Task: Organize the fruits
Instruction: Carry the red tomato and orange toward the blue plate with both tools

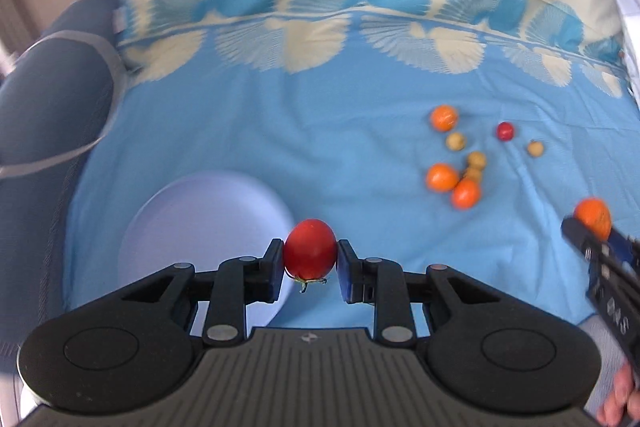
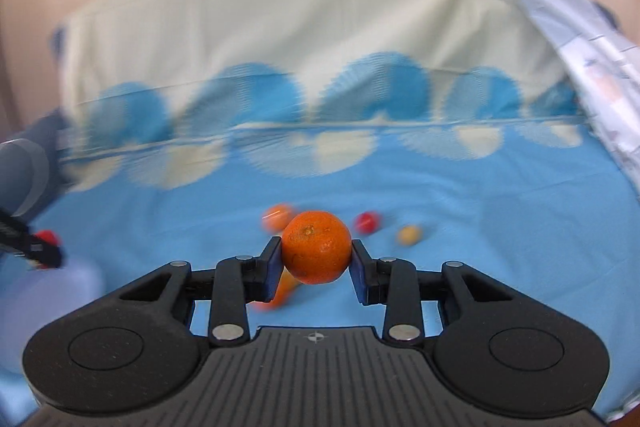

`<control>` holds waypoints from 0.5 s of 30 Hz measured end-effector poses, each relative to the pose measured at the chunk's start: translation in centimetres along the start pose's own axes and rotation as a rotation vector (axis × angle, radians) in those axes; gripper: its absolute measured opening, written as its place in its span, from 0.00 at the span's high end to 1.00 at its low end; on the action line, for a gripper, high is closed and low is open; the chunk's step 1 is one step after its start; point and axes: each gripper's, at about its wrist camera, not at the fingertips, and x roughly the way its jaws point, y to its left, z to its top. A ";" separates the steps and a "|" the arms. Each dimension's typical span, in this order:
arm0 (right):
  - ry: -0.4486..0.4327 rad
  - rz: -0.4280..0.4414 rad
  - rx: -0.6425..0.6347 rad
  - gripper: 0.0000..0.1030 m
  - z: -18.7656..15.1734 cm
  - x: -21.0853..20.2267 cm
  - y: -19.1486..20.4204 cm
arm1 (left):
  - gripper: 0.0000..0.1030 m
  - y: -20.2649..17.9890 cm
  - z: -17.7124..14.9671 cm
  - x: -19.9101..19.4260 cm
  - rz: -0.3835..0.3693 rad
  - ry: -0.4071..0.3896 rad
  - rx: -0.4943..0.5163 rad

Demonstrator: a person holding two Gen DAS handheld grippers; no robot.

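Observation:
My left gripper (image 1: 310,255) is shut on a red tomato (image 1: 310,247) and holds it above the right edge of a pale lilac plate (image 1: 200,215). My right gripper (image 2: 316,254) is shut on an orange mandarin (image 2: 316,247) above the blue sheet; it also shows at the right edge of the left wrist view (image 1: 592,227). Loose fruit lies on the sheet: several mandarins (image 1: 442,177), several small yellow-brown fruits (image 1: 456,141) and a small red tomato (image 1: 505,131). In the right wrist view the loose fruit is blurred behind the held mandarin.
A blue sheet (image 1: 320,155) with a cream fan pattern covers the bed. A grey-blue cushion (image 1: 52,107) lies at the left. A patterned cloth (image 2: 592,67) hangs at the right. The plate's edge shows at the far left in the right wrist view (image 2: 48,295).

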 end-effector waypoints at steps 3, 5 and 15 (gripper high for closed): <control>0.061 0.098 -0.010 0.65 -0.8 -2.9 3.4 | 0.70 2.9 -3.0 -2.6 0.026 0.001 -0.040; 0.082 0.157 -0.036 0.65 -1.3 -4.7 5.9 | 0.70 4.6 -4.8 -4.2 0.038 -0.003 -0.060; 0.100 0.305 -0.180 0.64 -2.4 -10.2 14.6 | 0.70 12.1 -11.2 -9.3 0.061 -0.038 -0.191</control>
